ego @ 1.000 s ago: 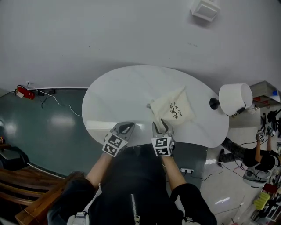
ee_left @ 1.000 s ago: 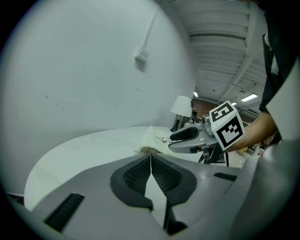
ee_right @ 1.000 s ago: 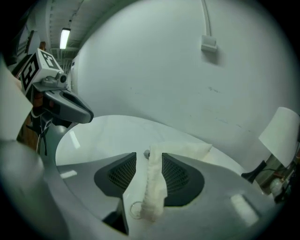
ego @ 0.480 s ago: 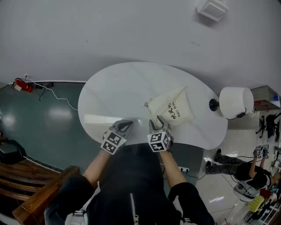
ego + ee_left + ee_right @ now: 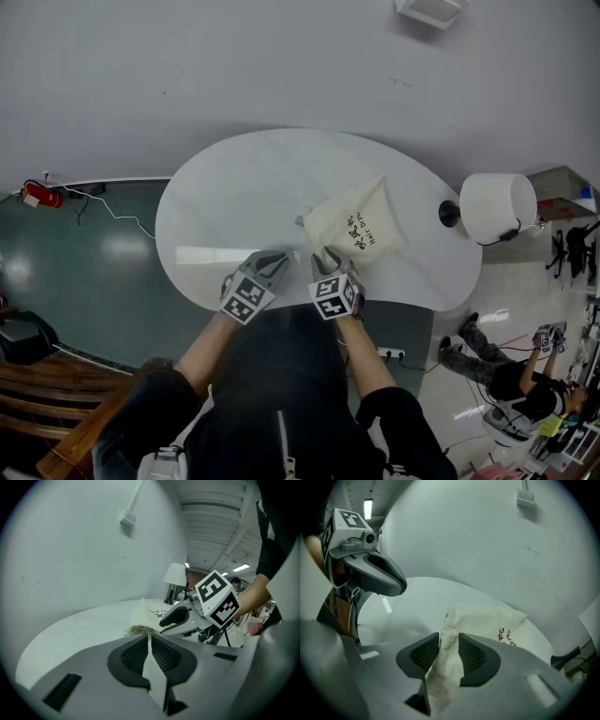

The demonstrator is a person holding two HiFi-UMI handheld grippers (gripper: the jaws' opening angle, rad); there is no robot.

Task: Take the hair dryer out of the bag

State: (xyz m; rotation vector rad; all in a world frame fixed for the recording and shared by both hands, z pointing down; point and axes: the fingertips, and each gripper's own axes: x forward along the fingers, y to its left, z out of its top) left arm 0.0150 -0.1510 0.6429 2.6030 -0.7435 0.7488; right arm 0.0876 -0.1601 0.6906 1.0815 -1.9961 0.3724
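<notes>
A cream cloth bag (image 5: 361, 225) with dark print lies on the right half of the white oval table (image 5: 234, 187); the hair dryer does not show. My right gripper (image 5: 328, 262) is at the bag's near corner. In the right gripper view its jaws have just been closing, and a bunched fold of the bag (image 5: 449, 663) fills the gap between the pads (image 5: 425, 652). My left gripper (image 5: 271, 266) sits just left of it, shut and empty, pointing at the bag's frayed drawstring end (image 5: 137, 630).
A white-shaded lamp (image 5: 497, 208) stands at the table's right end. On the floor lie a red extinguisher (image 5: 34, 194) and a cable at the left, with dark wooden furniture (image 5: 37, 394) at the lower left. A person (image 5: 511, 380) sits at the far right.
The right gripper has come down onto the bag's near corner, with fabric now between its jaws. The left gripper has shifted a little toward the right one.
</notes>
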